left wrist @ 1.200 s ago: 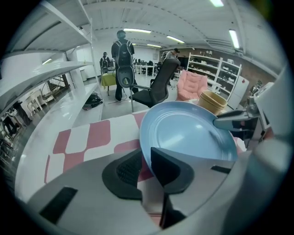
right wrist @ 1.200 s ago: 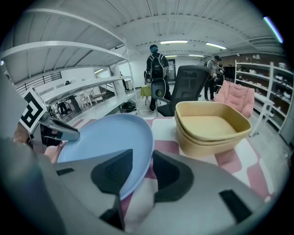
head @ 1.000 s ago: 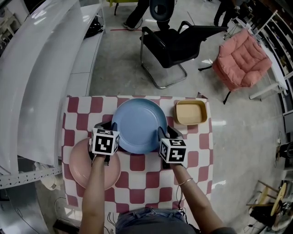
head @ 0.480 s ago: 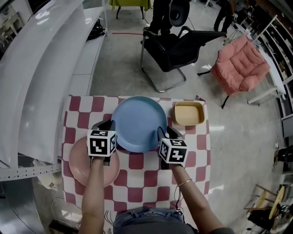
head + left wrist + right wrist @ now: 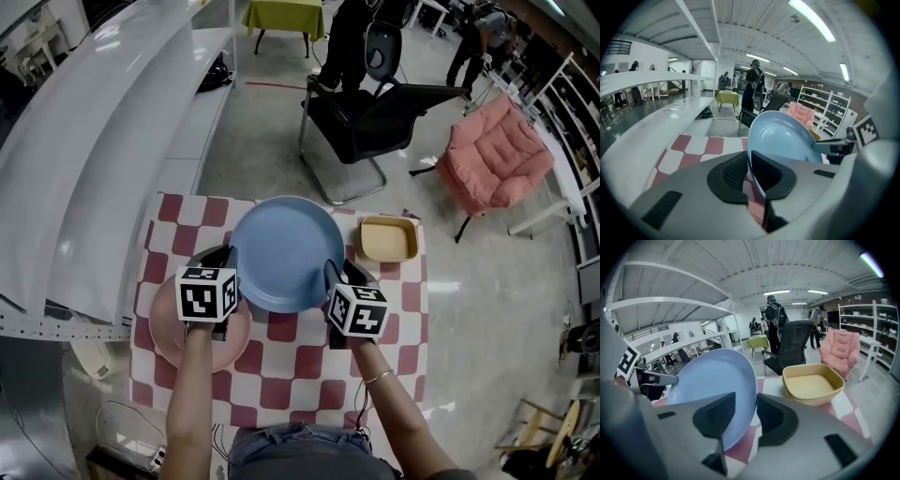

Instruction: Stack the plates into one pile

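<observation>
red-and-white checkered tablecloth [image 5: 281, 361] fills the near middle of a grey concrete floor [image 5: 253, 141], with a black chair [image 5: 375, 112] and a pink armchair [image 5: 492, 150] on the far side. the blue plate [image 5: 281, 248] is at the centre of the cloth, held between the two grippers. judging by both gripper views, it is tipped up clear of the cloth. the pink plate [image 5: 167, 323] lies flat at the near left, partly under the left forearm [image 5: 192, 394]. a yellow square dish [image 5: 387, 241] rests at the far right corner.

the blue plate looks like hard plastic or glazed ware: stiff, fairly light, smooth and probably slippery at the lip. it is wide enough that a single pinch would let it swing, so opposite edges are the sensible hold, and that is where the jaws are. the left gripper [image 5: 226, 258] has just been closing its jaws, and the plate's left rim runs edge-on between the pads, which pinch it. the right gripper [image 5: 335, 274] has its jaws drawn in on the right rim, with the lip against one pad and the other pad hard beside it; i read that as a clamp. with only the rim inside each pair of pads, the plate could pivot or slip if the hands move unevenly.
</observation>
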Demonstrator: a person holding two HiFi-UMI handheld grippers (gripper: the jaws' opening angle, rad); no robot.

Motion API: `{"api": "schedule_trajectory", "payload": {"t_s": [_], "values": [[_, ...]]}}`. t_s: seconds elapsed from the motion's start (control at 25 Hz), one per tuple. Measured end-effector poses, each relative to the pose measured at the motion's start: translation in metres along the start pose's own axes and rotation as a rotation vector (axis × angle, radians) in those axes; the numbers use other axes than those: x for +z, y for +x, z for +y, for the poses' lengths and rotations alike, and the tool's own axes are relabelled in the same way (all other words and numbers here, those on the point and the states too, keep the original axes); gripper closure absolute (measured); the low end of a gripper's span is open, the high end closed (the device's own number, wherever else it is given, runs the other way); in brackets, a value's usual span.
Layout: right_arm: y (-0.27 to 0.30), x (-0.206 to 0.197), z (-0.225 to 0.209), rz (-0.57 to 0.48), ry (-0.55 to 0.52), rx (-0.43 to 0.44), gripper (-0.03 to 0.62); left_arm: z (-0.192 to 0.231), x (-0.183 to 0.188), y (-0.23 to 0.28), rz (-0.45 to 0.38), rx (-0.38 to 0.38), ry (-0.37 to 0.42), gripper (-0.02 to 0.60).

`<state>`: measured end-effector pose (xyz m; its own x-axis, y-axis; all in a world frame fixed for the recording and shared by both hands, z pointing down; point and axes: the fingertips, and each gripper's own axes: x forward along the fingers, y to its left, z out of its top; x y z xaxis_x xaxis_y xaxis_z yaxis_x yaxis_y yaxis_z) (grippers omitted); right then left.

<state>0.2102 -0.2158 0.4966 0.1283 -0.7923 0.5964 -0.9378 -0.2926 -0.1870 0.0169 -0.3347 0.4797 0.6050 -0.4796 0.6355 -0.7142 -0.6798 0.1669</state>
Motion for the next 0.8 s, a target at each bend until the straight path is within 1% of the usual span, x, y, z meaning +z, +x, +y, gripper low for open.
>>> {"api": "schedule_trajectory", "payload": {"t_s": [0.16, 0.32, 0.6, 0.8], "values": [[-0.011, 0.007, 0.016, -0.021, -0.020, 0.029, 0.456, 0.006, -0.003, -0.024, -0.027, 0.017, -0.034, 0.543], [-0.022, 0.004, 0.031, -0.030, -0.043, 0.060, 0.456, 0.011, -0.015, -0.046, -0.045, 0.041, -0.057, 0.543], [-0.030, -0.003, 0.083, -0.027, -0.106, 0.163, 0.456, 0.041, -0.043, -0.098, -0.082, 0.130, -0.146, 0.543], [-0.032, -0.012, 0.132, -0.012, -0.162, 0.262, 0.456, 0.071, -0.068, -0.145, -0.110, 0.220, -0.220, 0.543]]}}
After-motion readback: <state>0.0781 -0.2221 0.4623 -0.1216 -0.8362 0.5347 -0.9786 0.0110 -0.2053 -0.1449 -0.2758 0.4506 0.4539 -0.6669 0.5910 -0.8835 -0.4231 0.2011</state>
